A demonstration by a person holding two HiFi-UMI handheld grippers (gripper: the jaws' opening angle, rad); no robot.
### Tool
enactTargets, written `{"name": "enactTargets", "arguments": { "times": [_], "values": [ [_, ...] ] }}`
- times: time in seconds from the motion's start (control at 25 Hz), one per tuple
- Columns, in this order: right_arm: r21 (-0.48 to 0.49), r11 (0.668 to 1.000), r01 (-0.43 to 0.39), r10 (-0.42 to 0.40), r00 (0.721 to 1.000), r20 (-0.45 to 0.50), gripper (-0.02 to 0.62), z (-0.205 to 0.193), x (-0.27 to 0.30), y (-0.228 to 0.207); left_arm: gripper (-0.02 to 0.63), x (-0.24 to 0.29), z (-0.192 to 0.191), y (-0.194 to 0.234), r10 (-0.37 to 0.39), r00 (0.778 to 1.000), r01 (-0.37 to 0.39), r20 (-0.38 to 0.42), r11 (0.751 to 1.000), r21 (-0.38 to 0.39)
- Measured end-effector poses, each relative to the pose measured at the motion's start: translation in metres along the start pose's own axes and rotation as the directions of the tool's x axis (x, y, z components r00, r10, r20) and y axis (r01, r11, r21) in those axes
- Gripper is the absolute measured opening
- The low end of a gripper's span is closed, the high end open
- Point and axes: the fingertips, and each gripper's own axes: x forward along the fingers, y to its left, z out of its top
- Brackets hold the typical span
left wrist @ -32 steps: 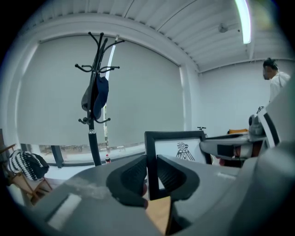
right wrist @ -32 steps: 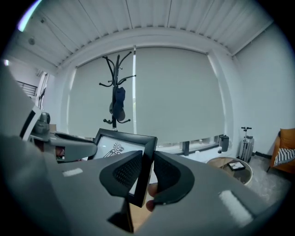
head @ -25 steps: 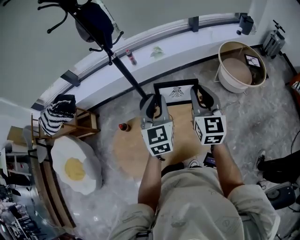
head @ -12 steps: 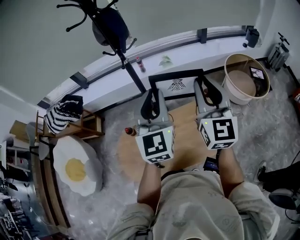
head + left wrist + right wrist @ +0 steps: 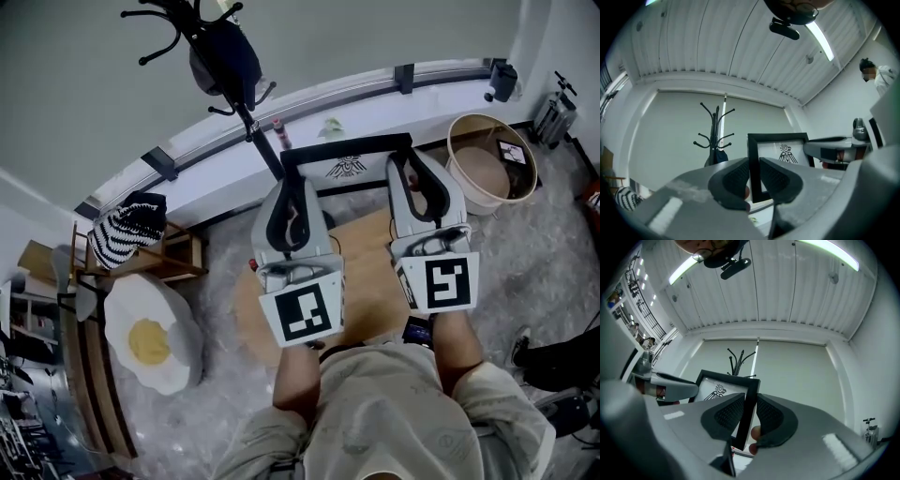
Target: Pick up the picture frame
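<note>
The picture frame [image 5: 345, 147] is black with a white print of a dark figure. It hangs upright in the air above the round wooden table [image 5: 366, 281], held by both side bars. My left gripper [image 5: 286, 192] is shut on its left bar, and in the left gripper view the bar [image 5: 753, 164] sits pinched between the pads of that left gripper [image 5: 754, 180]. My right gripper [image 5: 413, 173] is shut on the right bar. In the right gripper view the frame [image 5: 726, 378] runs down between the pads of the right gripper [image 5: 749, 416].
A black coat stand [image 5: 225, 56] rises behind the frame on the left. A round basket [image 5: 487, 155] stands at the right. An egg-shaped cushion [image 5: 150, 337] and a wooden stool with a striped cloth [image 5: 127, 230] are at the left. A small bottle [image 5: 277, 127] stands on the white ledge.
Both grippers have risen toward the head camera with the frame between them. The frame has come up off the table and now shows higher against the ledge.
</note>
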Motion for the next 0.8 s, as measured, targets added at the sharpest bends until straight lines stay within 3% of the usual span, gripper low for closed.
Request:
{"name": "enactTargets", "arguments": {
  "times": [0.16,0.8],
  "values": [
    [-0.003,1.0,0.004,-0.004,1.0,0.022,0.083,0.0084,-0.0038,-0.0017,0.078,-0.0075,0.0093,-0.004,0.013,0.999,-0.014,0.034,0.999,0.048],
    [-0.001,1.0,-0.003,0.003,1.0,0.014,0.083,0.0054,0.0002,0.0013,0.078,-0.007,0.0068,-0.0003,0.02,1.0,-0.022,0.024,0.999,0.045]
  ]
}}
